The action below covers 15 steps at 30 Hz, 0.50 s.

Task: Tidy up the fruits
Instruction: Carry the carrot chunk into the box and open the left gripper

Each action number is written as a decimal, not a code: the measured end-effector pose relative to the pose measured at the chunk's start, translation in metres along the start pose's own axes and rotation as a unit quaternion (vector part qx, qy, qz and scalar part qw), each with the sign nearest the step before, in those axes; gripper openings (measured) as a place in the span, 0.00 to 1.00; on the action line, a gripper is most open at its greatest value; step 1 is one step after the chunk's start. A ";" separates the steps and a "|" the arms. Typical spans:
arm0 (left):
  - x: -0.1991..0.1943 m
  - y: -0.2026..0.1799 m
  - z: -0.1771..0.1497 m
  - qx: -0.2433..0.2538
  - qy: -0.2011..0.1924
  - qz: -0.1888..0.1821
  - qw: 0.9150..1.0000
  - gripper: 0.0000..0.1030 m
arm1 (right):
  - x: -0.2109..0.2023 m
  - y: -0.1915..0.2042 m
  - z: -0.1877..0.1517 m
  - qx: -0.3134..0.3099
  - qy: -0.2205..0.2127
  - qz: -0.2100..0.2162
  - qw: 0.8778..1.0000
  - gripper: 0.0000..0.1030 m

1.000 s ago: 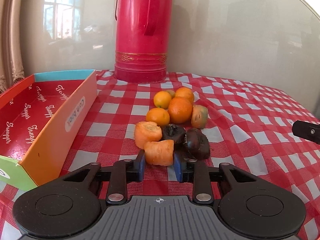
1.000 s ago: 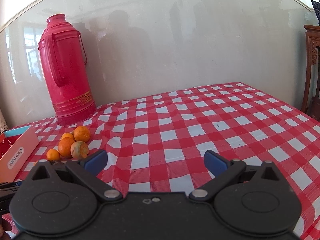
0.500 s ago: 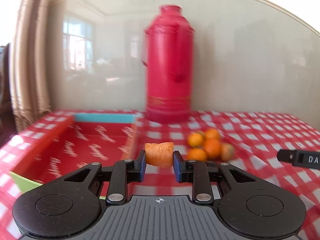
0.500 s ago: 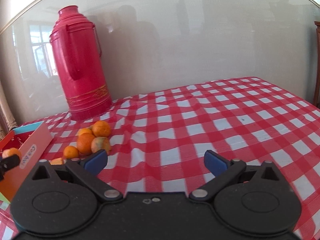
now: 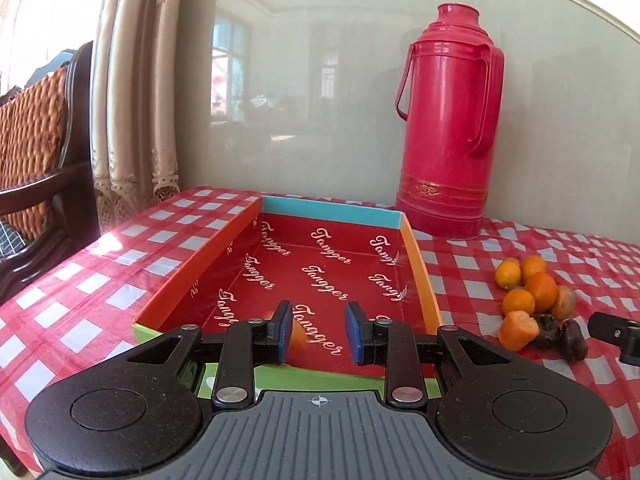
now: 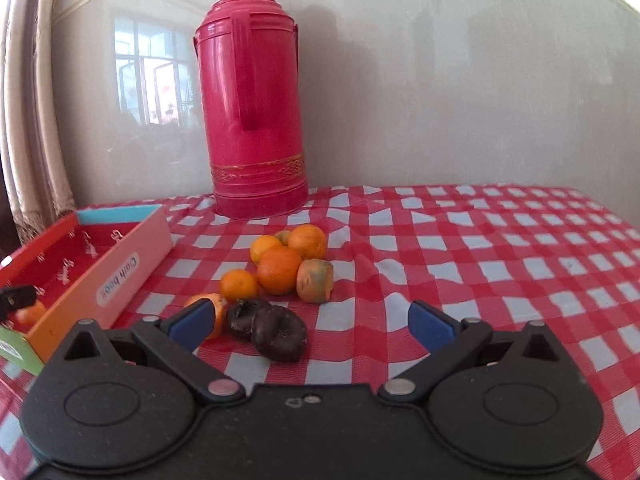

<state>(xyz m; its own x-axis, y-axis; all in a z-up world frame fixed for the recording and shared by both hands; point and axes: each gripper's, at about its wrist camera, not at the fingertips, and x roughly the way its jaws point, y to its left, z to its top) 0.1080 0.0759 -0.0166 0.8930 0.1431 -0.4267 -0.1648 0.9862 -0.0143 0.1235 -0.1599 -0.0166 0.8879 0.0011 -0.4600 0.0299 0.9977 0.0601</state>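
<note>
Right now the left gripper hangs over the near end of the box, fingers spread, and an orange chunk sits just inside the left pad, low by the box floor; whether it touches the pad or lies loose I cannot tell, it is blurred. To finish this step well, my call is to lift straight up with the fingers wide, so the pad does not drag the piece back over the green near wall. The box is shallow printed card, glossy red inside with white lettering, orange sides, a blue far wall. Over on the right, the right gripper hovers wide open and empty above the checked tablecloth, a slick, slightly rumpled red-and-white sheet. Just ahead of it lie two dark, wrinkled rings, shrivelled and probably soft, and touching them a second orange chunk with a rough cut face, partly behind the left pad. Beyond sit the round oranges, smooth and likely to roll if nudged, with a blunt piece showing green-grey mould beside them. At the back stands a tall pink flask, hard shiny plastic with a gold band.
</note>
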 end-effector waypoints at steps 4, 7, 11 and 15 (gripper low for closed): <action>-0.014 -0.005 -0.003 0.019 -0.030 0.018 0.999 0.89 | -0.002 0.010 -0.004 -0.033 -0.006 0.014 0.999 0.94; -0.022 -0.006 -0.001 0.028 -0.050 0.023 0.998 0.91 | 0.002 0.014 -0.007 -0.056 0.003 0.016 0.998 0.94; -0.020 -0.003 0.001 0.024 -0.042 0.024 0.999 0.92 | 0.011 0.018 -0.007 -0.079 0.017 0.013 0.997 0.91; -0.019 0.002 0.001 0.020 -0.041 0.026 0.999 0.92 | 0.021 0.007 0.000 -0.077 0.039 0.038 0.996 0.82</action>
<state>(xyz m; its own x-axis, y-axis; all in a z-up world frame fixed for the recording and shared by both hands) 0.0911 0.0749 -0.0071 0.9150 0.1985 -0.3512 -0.1958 0.9797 0.0434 0.1426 -0.1525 -0.0254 0.8461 0.0767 -0.5274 -0.1128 0.9929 -0.0366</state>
